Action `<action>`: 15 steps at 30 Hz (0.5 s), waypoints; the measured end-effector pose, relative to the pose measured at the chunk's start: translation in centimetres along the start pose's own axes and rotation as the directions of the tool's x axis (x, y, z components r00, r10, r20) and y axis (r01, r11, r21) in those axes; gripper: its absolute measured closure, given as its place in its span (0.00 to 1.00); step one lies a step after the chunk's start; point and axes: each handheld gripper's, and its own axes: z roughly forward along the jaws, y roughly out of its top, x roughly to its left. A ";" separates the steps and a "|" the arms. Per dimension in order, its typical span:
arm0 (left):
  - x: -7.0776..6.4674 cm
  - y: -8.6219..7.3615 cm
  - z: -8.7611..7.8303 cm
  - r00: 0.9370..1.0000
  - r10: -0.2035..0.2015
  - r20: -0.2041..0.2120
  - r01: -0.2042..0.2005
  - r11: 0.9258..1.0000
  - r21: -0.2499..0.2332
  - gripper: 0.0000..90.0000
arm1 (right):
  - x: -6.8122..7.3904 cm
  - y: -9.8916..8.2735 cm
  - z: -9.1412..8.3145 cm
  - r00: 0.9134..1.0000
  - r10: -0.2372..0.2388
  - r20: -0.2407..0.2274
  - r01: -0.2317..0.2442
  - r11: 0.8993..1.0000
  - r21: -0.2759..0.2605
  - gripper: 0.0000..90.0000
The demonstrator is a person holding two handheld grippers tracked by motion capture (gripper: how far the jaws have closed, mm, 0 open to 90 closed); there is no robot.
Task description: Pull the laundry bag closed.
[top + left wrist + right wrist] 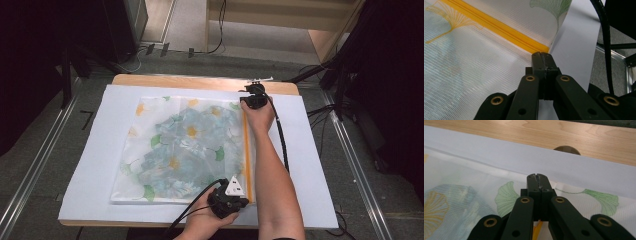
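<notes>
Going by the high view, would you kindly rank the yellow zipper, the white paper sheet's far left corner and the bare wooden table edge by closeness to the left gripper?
1. Yellow zipper: its near end lies right beside the left gripper.
2. Bare wooden table edge: across the mesh bag, at the far side.
3. White paper sheet's far left corner: far side, leftmost.

White sheet point(100, 165) covers wooden table point(200, 81).

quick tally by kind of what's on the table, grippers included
mesh zipper bag: 1
white sheet: 1
grippers: 2, left gripper and right gripper
total: 4
</notes>
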 end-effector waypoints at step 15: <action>0.1 0.0 0.0 1.000 -0.003 0.005 0.003 1.000 -0.003 1.00 | -0.5 0.0 1.3 1.000 0.004 0.014 -0.004 1.000 0.005 1.00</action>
